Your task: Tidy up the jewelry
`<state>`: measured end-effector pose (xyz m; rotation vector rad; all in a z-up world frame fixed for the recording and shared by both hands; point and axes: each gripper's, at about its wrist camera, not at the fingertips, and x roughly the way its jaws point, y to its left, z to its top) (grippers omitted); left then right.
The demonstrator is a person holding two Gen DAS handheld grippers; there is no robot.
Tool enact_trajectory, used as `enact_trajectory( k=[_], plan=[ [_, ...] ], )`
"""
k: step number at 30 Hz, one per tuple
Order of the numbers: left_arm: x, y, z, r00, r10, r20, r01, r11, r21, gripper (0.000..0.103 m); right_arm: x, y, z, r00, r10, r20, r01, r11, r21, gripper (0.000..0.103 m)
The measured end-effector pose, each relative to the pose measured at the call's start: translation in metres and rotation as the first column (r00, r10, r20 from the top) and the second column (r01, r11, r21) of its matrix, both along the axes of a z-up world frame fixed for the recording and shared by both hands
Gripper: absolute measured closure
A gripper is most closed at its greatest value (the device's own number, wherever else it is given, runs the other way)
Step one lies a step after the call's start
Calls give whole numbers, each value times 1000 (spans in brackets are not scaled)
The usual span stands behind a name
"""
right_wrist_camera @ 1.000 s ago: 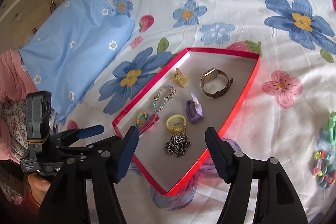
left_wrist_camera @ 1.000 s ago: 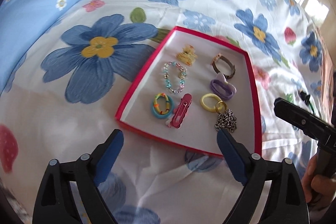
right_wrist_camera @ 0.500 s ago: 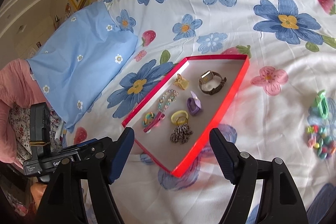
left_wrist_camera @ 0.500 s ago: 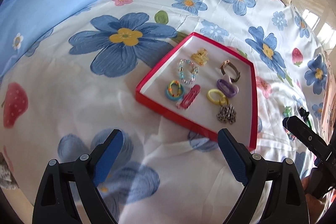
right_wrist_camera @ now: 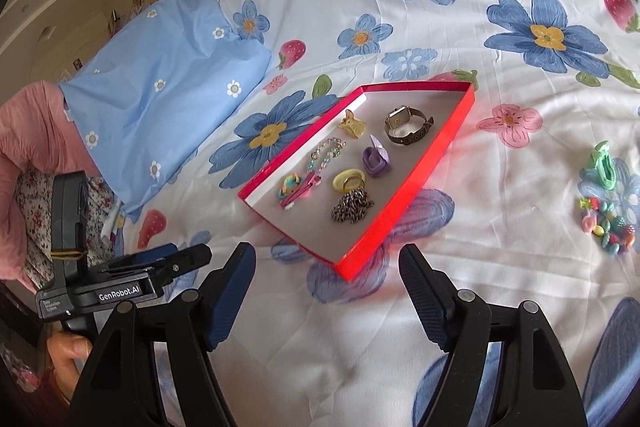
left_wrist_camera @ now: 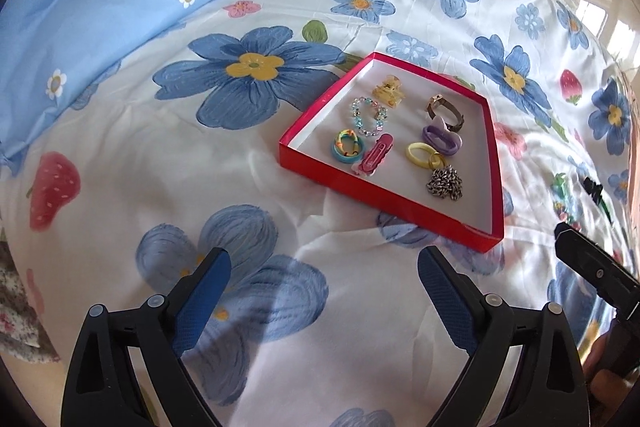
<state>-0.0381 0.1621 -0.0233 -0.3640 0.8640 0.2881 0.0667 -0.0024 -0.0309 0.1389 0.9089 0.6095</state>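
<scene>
Jewelry still loose, a green tie (right_wrist_camera: 603, 166) and bead cluster (right_wrist_camera: 610, 225), lies on the bed at the right edge of your right view, beside the red tray (right_wrist_camera: 416, 187). Your right hand-held gripper (right_wrist_camera: 327, 289) is nearer; both it and the left (left_wrist_camera: 324, 285) gape empty. "GenRobot.AI" is readable lower left.

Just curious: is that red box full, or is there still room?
Partly filled. The red box holds a watch, chain and hair ties, with bare floor along its near side.
</scene>
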Motion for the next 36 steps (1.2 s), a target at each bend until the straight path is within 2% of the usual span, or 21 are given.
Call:
enact_trajectory(
  k=[4, 6, 8, 11, 15, 18, 22, 29, 36],
  plan=[
    [-6, -2, 12, 999, -29, 23, 29, 1000, 0, 7, -5, 0, 13, 1000, 16, 23, -15, 999, -49, 27],
    [-8, -4, 28, 998, -39, 46, 37, 999, 30, 7, -4, 1, 26, 999, 25, 43, -22, 997, -72, 24],
    [-9, -6, 45, 995, -59, 76, 55, 997, 57, 7, -2, 4, 47, 996, 40, 79, -32, 994, -100, 14],
    [-12, -14, 77, 988, -88, 130, 70, 988, 140, 1, -1, 6, 82, 984, 60, 165, -40, 991, -125, 2],
    [-16, -25, 81, 986, -95, 139, 65, 977, 204, 1, -1, 8, 104, 972, 67, 224, -33, 988, -152, 0],
    [-20, -33, 68, 989, -63, 132, 33, 975, 218, 1, -3, 7, 93, 972, 44, 231, -10, 989, -147, 0],
    [-21, -41, 46, 991, -29, 133, -5, 968, 250, 1, -9, 8, 62, 972, 26, 232, 7, 990, -140, 0],
    [-25, -41, 16, 990, -1, 140, -31, 973, 229, 1, -16, 9, 17, 979, 14, 204, 18, 988, -153, 0],
    [-42, -35, 10, 981, 19, 193, -60, 976, 211, 1, -23, 6, 3, 978, -4, 207, 39, 985, -166, 0]
  ],
)
